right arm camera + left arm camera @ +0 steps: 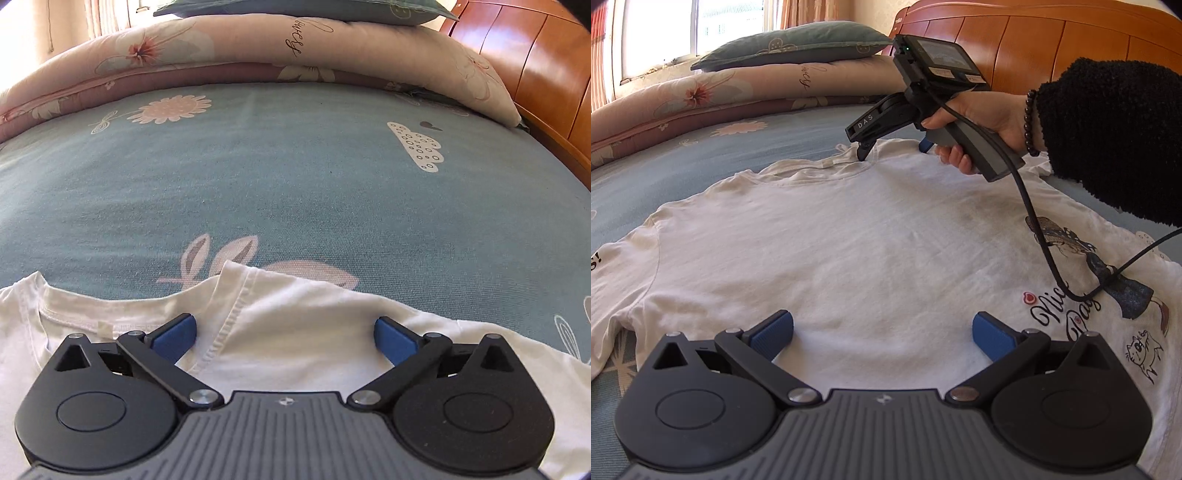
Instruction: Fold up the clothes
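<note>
While the white T-shirt [849, 240] lies spread flat on the blue flowered bedsheet [295, 166], the right gripper [892, 147] hangs over its collar [225, 328] with both blue pads spread wide, gripping nothing. The left gripper [882, 334] also stands wide open above the shirt's lower body, holding nothing. A black cable [1045, 243] trails across the printed side of the shirt

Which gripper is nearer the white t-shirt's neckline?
Right. The right gripper sits open at the white t-shirt's neckline; the left gripper hovers open over the shirt's lower body, well short of it.
</note>
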Available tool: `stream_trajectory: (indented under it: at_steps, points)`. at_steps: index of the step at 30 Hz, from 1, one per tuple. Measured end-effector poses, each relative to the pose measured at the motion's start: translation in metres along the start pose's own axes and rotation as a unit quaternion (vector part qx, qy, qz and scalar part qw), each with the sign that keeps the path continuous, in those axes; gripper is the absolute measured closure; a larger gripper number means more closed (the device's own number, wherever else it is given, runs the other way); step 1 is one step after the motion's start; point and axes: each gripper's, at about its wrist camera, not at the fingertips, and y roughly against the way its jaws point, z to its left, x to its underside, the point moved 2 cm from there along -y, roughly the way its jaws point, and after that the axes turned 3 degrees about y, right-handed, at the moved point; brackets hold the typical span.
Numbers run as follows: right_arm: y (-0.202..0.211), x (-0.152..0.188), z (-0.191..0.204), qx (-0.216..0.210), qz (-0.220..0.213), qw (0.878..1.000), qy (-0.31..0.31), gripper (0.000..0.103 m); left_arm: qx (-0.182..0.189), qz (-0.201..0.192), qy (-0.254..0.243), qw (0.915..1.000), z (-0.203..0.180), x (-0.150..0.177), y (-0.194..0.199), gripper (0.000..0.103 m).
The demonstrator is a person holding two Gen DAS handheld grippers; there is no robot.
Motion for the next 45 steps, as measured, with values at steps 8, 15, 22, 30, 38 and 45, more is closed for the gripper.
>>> stream_trajectory:
  at_steps: [8, 15, 22, 30, 38, 45]
  points:
    - [0.108, 0.025, -0.091, -0.012, -0.038, 0.999, -0.023, 0.007, -0.003, 0.002, -0.038, 0.9993, -0.017, -0.002, 0.011, 0.001]
    - [0.166, 0.085, -0.240, 0.053, -0.011, 0.988, -0.143, 0.008, 0.043, 0.019, -0.063, 0.9969, -0.053, -0.011, 0.016, 0.001]
    - [0.166, 0.140, -0.330, 0.090, -0.001, 0.977, -0.194, 0.010, 0.094, 0.043, -0.064, 0.9926, -0.102, -0.053, 0.010, 0.001]
    - [0.179, 0.165, -0.431, 0.087, -0.040, 0.967, -0.237, 0.024, 0.121, 0.061, -0.092, 0.9866, -0.165, -0.100, -0.026, 0.001]
    - [0.162, 0.178, -0.491, 0.092, -0.051, 0.970, -0.219, 0.026, 0.136, 0.086, -0.112, 0.9806, -0.214, -0.111, -0.064, 0.001]
    - [0.147, 0.196, -0.482, 0.094, -0.051, 0.987, -0.123, 0.026, 0.145, 0.107, -0.124, 0.9758, -0.230, -0.106, -0.077, 0.001]
